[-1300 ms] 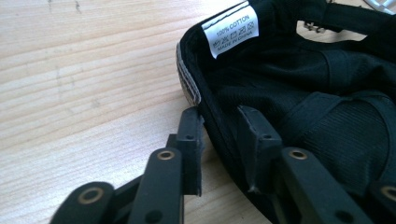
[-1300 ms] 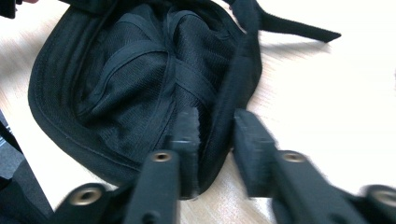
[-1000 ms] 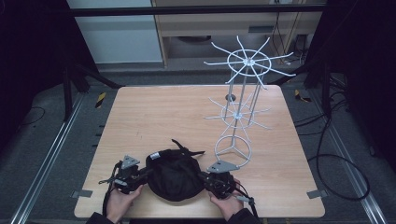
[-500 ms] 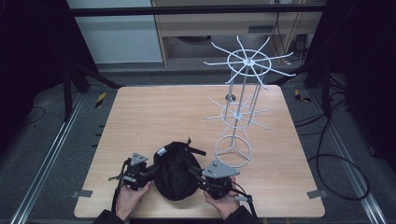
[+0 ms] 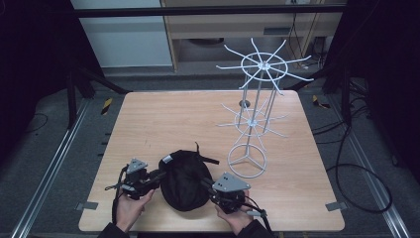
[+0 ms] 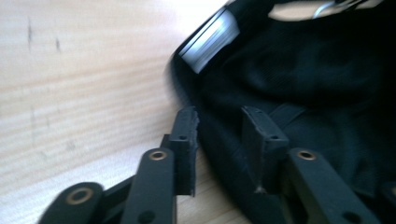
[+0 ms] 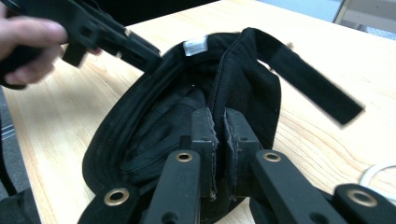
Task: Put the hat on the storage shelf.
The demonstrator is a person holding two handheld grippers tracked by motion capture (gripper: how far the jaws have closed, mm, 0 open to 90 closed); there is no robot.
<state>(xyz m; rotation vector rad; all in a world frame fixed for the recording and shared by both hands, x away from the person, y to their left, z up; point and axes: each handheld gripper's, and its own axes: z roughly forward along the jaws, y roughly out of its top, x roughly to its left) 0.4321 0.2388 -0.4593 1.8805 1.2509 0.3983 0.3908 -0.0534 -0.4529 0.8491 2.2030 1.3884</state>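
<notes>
Cap (image 5: 184,179) sits near edge of table (image 5: 163,119), just beside rack (image 5: 253,119) base. My right gripper (image 7: 219,122) pinches its rim; left gripper (image 6: 219,126) jaws just opened, fabric loose between. Not lifted, hanging left.

The cap (image 5: 185,179), low in the middle of the high view, is black matt cloth, a fine weave with stitched seams. A small white label (image 7: 194,45), slightly shiny, sits on its inner band at the upper middle of the right gripper view. Its strap (image 7: 310,83), at the upper right there, is flat black webbing. The counter (image 5: 173,119) is pale wood with visible grain and a smooth, faintly satin surface. The rack (image 5: 256,99), upper right of the high view, is thin white-coated wire. Each tool (image 7: 218,122) has matt black links with brass-coloured rivets and rough, worn pads.
</notes>
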